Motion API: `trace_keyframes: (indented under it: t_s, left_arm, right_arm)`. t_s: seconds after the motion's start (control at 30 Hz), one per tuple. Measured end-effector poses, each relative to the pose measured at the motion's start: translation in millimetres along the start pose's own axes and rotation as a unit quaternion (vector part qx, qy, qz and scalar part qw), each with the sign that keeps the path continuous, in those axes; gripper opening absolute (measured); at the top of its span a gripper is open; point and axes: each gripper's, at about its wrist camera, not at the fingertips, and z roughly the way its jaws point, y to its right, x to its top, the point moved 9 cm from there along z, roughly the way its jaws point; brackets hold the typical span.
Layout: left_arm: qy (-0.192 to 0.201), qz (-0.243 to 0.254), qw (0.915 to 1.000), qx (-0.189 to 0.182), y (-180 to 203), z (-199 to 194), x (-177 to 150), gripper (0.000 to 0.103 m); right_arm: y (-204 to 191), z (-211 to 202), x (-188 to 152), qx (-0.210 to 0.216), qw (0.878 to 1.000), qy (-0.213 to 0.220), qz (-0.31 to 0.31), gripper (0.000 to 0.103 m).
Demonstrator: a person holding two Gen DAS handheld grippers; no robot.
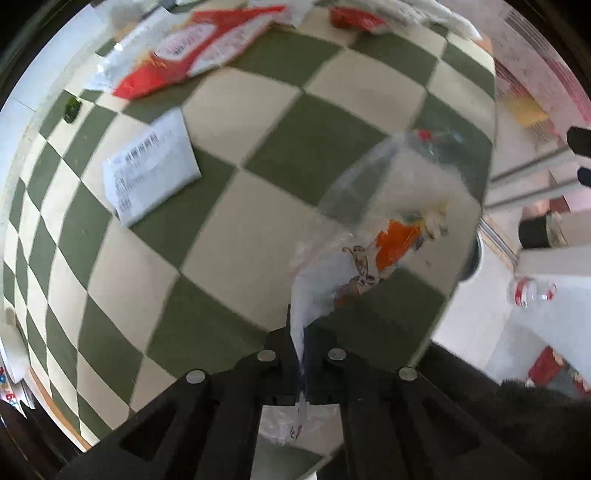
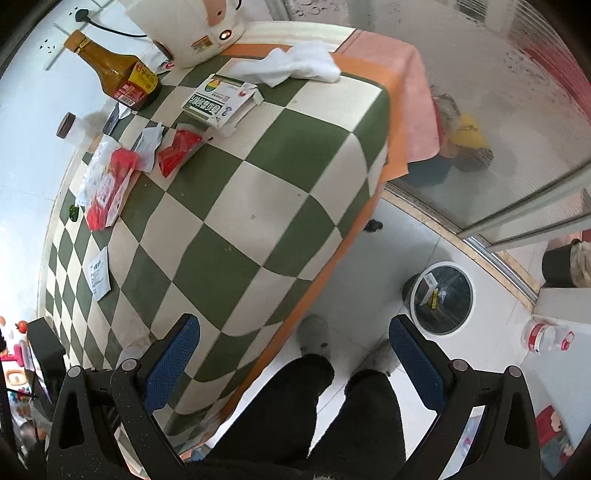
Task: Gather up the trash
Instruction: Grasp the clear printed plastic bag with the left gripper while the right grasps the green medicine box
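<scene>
Left gripper (image 1: 301,354) is clenched on a clear plastic wrapper (image 1: 373,240), which hangs over the checkered table (image 1: 221,221). Judgement: keep the pinch tight, swing wide of the table edge, drop over the bin (image 2: 441,295) on the floor. Right gripper (image 2: 295,354) is spread wide, holding nothing. Red packets (image 2: 110,181) are left at the far side.

Sauce bottle (image 2: 114,72), white cloth (image 2: 295,66), rice cooker (image 2: 188,29) on checkered tablecloth (image 2: 240,221).

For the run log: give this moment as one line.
left gripper: shut on clear wrapper | right gripper: open, empty | bin: on floor
</scene>
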Motion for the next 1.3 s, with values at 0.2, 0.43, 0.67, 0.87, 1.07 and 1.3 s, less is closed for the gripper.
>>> trace_keyframes:
  t_s: [0.2, 0.43, 0.67, 0.87, 1.07, 1.3]
  left_arm:
    - [0.065, -0.08, 0.9947, 0.006, -22, -27, 50, 0.0]
    - [0.091, -0.135, 0.9866, -0.006, -47, -35, 128, 0.0]
    - [0.077, -0.136, 0.9877, -0.001, -46, -23, 179, 0.0]
    - [0.071, -0.146, 0.9867, -0.009, -51, -16, 183, 0.0]
    - [0.094, -0.157, 0.983, -0.009, -62, -43, 177, 0.0]
    - [0.128, -0.148, 0.9804, -0.017, -42, -92, 162, 0.0]
  right_arm:
    - [-24, 0, 41, 0.011, 1.0, 0.014, -0.004, 0.103]
    - [-63, 23, 145, -0.004, 0.998, 0.04, -0.056, 0.1]
    - [-97, 76, 204, -0.055, 0.986, 0.01, -0.158, 0.089]
    - [-101, 109, 212, -0.087, 0.978, -0.011, -0.19, 0.081]
    - [-102, 86, 207, -0.049, 0.985, 0.023, -0.166, 0.079]
    - [-94, 25, 191, -0.004, 0.99, 0.08, -0.115, 0.078]
